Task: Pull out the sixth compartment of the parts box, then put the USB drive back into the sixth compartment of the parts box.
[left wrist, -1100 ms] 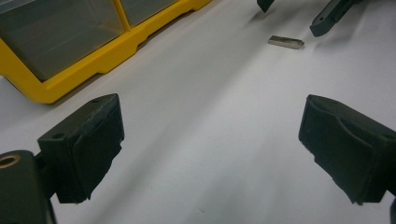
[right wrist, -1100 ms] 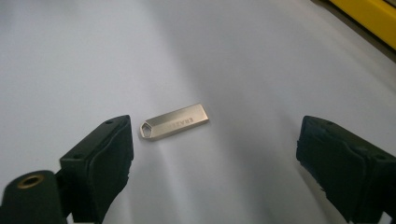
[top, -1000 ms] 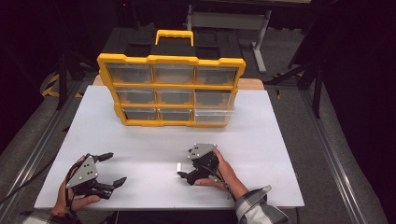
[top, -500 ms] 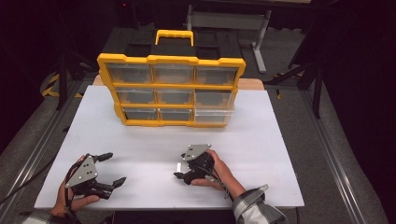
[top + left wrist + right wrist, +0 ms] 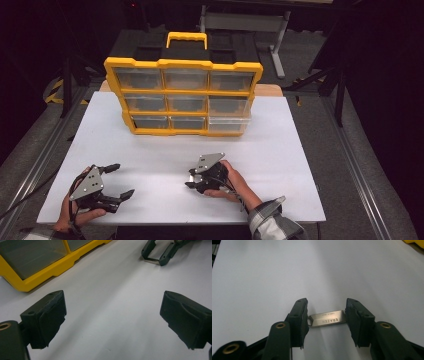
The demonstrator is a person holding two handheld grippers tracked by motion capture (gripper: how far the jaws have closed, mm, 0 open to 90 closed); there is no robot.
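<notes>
While the left gripper (image 5: 116, 181) gapes empty, the right gripper (image 5: 326, 319), just closing, pinches a metal tag (image 5: 326, 319).

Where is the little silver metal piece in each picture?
High view: the silver metal piece lies low in the middle, at the right tool's tips.
Left gripper view: top right, between that far tool's jaws.
Right gripper view: centre, between the jaws.
Shared landmark: the yellow drawer box.
</notes>
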